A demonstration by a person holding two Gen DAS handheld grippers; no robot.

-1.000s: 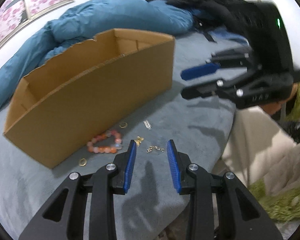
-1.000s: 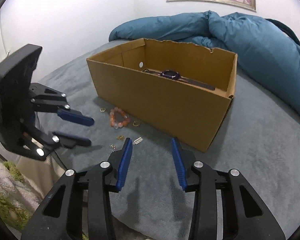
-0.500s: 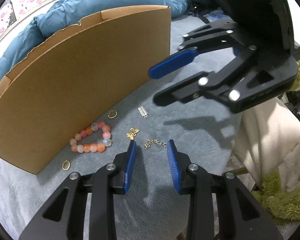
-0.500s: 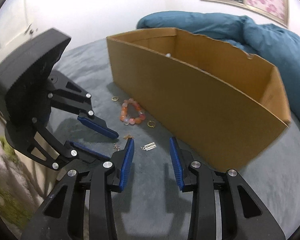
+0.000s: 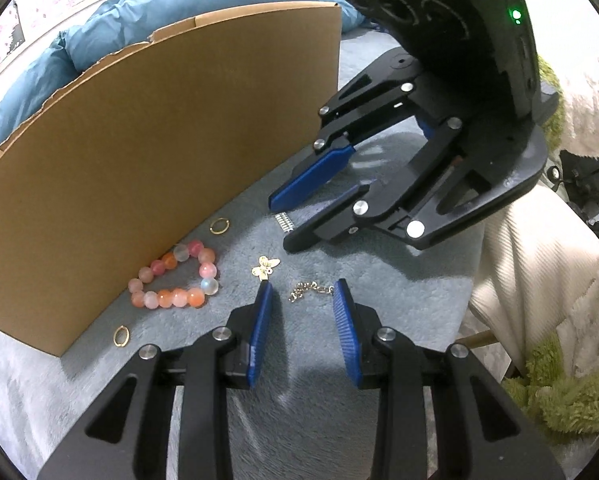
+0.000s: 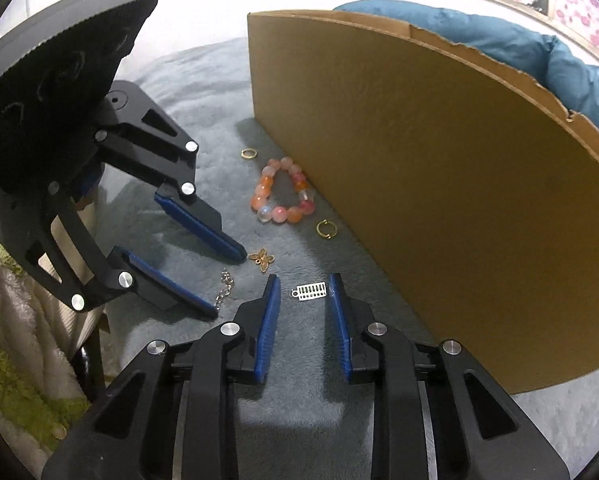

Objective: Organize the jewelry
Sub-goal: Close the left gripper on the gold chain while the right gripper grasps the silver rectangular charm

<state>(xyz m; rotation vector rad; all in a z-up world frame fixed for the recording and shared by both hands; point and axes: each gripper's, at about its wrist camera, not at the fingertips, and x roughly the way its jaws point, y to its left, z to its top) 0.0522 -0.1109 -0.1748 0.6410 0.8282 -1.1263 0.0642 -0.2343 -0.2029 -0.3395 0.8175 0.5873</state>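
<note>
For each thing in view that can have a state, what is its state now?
left gripper: open, short chain between the fingertips, not pinched.
right gripper: open, jaws just closing, silver comb charm between them, not yet pinched.
cardboard box: upright, top open.
bead bracelet: lying closed in a loop against the box.
butterfly charm: flat on the blanket.
two gold rings: lying loose.

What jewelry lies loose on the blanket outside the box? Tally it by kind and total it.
Beaded bracelet: 1
Gold rings: 2
Gold butterfly charm: 1
Short chain: 1
Silver comb-like charm: 1
Total: 6
</note>
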